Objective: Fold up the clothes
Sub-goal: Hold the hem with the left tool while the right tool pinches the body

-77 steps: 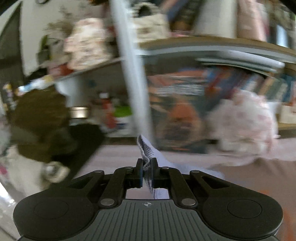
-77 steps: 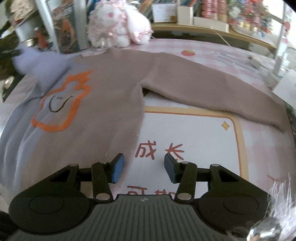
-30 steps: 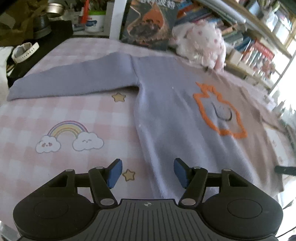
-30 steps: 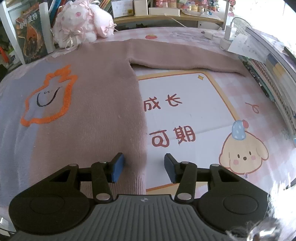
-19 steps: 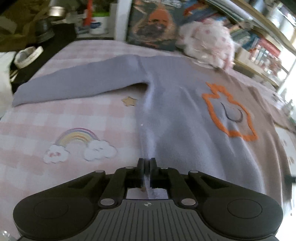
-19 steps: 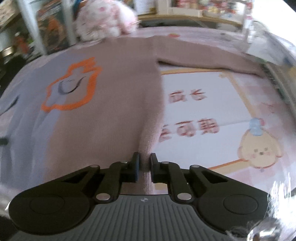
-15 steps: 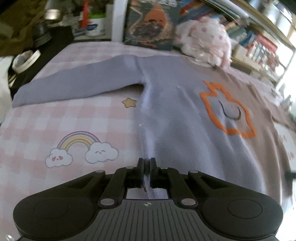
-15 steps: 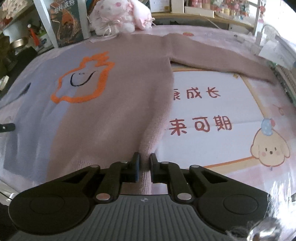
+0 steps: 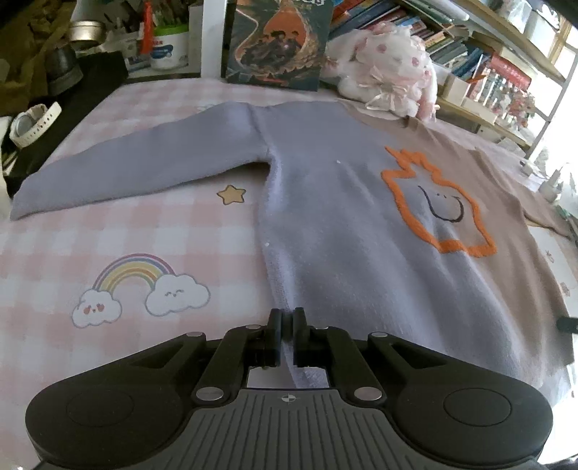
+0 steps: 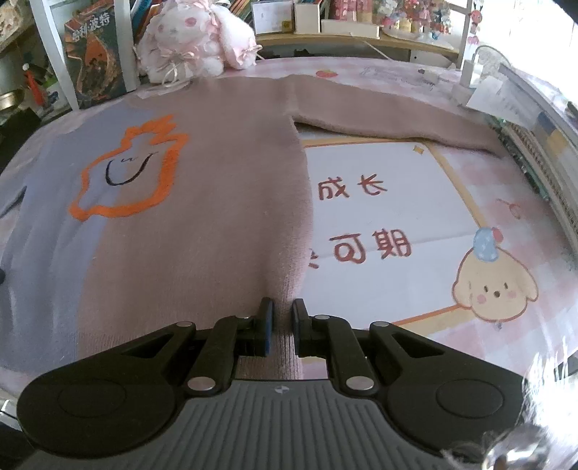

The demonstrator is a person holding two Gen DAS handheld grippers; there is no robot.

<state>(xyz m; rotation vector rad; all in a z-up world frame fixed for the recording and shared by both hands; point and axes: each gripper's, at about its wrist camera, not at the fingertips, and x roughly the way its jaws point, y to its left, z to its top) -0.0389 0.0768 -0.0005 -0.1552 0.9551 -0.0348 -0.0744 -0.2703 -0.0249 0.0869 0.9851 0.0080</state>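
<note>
Lying flat ahead, the sweater has each bottom corner pinched by the left gripper and right gripper.

- A lived-in room of a home, seemingly a child's room or study corner.
- The worktop wears a pink checked cover printed with a rainbow and clouds, a star and, in the right wrist view, a cartoon puppy at lower right.
- A fluffy pink-and-white plush toy sits at the far edge, top centre of the frame.
- Shelves of books fill the upper right; a large illustrated book stands upright beside the toy.
- At upper left lie a white wristwatch, jars and tubs.
- Small trinkets crowd a shelf at the top of the right wrist view.
</note>
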